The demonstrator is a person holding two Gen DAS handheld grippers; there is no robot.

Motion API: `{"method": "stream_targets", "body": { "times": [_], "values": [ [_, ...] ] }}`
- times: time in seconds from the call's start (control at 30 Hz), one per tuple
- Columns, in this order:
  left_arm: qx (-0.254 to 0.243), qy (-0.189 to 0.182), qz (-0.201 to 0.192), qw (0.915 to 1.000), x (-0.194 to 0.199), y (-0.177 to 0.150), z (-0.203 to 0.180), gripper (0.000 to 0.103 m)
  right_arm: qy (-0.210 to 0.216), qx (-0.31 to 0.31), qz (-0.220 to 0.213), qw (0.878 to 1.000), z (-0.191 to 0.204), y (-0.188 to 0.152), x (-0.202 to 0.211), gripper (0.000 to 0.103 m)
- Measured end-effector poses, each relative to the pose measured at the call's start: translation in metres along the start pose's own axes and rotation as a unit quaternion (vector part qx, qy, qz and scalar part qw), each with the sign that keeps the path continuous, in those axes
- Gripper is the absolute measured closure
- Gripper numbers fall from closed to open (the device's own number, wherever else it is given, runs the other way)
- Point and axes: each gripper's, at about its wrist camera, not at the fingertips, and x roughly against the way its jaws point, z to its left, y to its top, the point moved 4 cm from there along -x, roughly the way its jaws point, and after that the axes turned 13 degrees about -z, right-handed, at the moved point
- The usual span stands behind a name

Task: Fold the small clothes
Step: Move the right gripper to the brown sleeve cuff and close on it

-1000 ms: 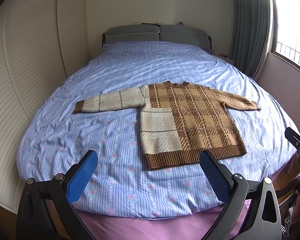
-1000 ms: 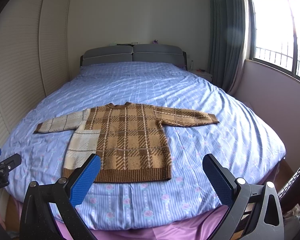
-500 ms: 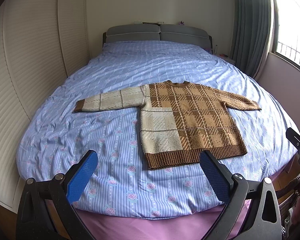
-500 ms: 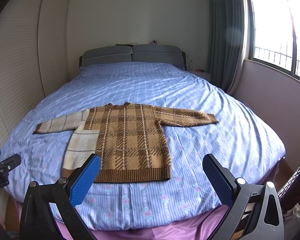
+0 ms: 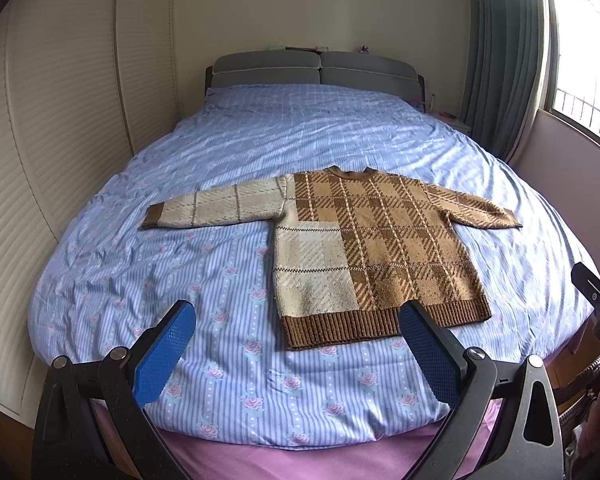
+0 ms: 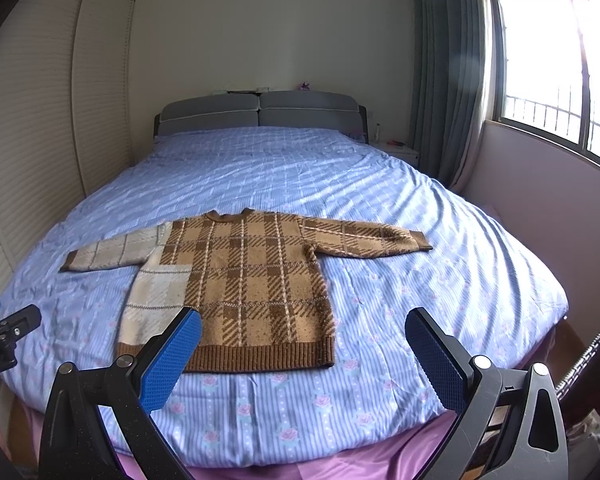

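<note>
Left wrist view | sweater flat on bed, unfolded | left gripper and right gripper spread, empty | advice: pinch cuffs, fold sleeves inward evenly.

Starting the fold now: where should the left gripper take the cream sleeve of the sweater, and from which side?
Probably at the brown cuff of the cream sleeve. The sweater lies flat and face up with that sleeve stretched straight out sideways, so the cuff is its free end. Bring the open left gripper in from the outer left, fingers pinching the cuff's edge off the bedsheet.
</note>
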Motion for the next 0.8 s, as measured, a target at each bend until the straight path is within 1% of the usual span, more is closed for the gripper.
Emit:
{"method": "stream_targets", "body": {
  "times": [0.2, 0.37, 0.57, 0.7, 0.8],
  "values": [
    [-0.009, -0.011, 0.002, 0.9999, -0.02, 0.005, -0.018, 0.0, -0.014, -0.009, 0.001, 1.0, -0.013, 0.002, -0.013, 0.001],
    [-0.008, -0.023, -0.003, 0.9997, -0.041, 0.017, -0.038, 0.0, -0.022, -0.023, 0.001, 0.999, -0.03, 0.007, -0.032, 0.001],
    [-0.018, -0.046, -0.031, 0.9983, -0.074, 0.043, -0.081, 0.0, -0.043, -0.048, -0.014, 0.998, -0.061, 0.022, -0.064, 0.001],
    [-0.02, -0.056, -0.054, 0.9968, -0.101, 0.061, -0.114, 0.0, -0.06, -0.063, -0.023, 0.996, -0.088, 0.032, -0.094, 0.001],
    [-0.021, -0.066, -0.058, 0.996, -0.125, 0.071, -0.139, 0.0, -0.084, -0.07, -0.027, 0.994, -0.111, 0.036, -0.12, 0.001]
  ]
}}
